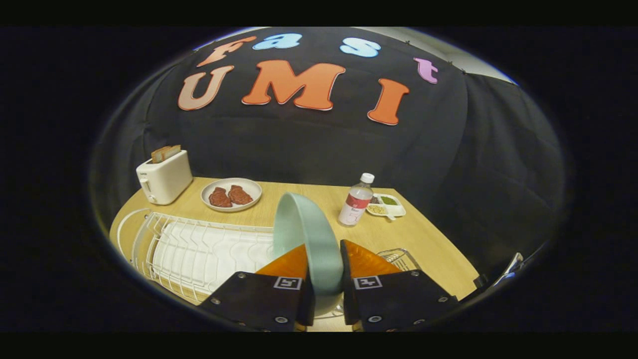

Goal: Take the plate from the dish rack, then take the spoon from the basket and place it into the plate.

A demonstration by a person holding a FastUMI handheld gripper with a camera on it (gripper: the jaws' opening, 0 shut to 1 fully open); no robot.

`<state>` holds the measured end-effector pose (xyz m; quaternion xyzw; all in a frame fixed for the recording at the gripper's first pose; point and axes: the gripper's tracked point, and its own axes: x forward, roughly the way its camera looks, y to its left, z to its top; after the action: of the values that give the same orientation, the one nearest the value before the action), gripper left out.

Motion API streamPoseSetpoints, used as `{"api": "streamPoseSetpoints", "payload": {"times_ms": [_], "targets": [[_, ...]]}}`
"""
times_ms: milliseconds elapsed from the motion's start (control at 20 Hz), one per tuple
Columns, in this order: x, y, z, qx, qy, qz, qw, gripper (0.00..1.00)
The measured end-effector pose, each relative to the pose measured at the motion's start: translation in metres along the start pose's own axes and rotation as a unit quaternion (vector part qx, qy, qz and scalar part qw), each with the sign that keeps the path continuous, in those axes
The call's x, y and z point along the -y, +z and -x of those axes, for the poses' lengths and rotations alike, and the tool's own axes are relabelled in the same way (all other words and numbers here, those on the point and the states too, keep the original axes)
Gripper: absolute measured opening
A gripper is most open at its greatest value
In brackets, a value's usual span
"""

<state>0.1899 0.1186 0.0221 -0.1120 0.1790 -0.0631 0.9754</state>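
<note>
1. Gripper (324, 271), fingers clamped on the rim of a pale green plate (304, 234), held on edge between them, above the table (428, 249).
2. White wire dish rack (199, 249) at ten o'clock from the fingers.
3. Wire basket (398, 258) at one o'clock, just beyond the right finger; contents not discernible.
4. Toaster (164, 177), dish of meat (231, 194), bottle (356, 199) and divided tray (386, 204) along the far table edge, ten to one o'clock.

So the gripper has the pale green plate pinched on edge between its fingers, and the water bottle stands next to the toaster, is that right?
Not quite. In the gripper view the gripper does pinch the pale green plate on edge, but the water bottle stands beside the small divided dish, across the table from the toaster.
</note>
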Motion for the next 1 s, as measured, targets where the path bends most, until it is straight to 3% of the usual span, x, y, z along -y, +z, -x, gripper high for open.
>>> {"api": "streamPoseSetpoints", "payload": {"times_ms": [350, 700, 1000], "targets": [[0.016, 0.015, 0.027, 0.024, 0.024, -0.047, 0.998, 0.23], [0.022, -0.008, 0.079, 0.019, 0.103, -0.112, 0.988, 0.23], [0.025, -0.053, 0.132, 0.007, 0.179, -0.181, 0.967, 0.23]]}}
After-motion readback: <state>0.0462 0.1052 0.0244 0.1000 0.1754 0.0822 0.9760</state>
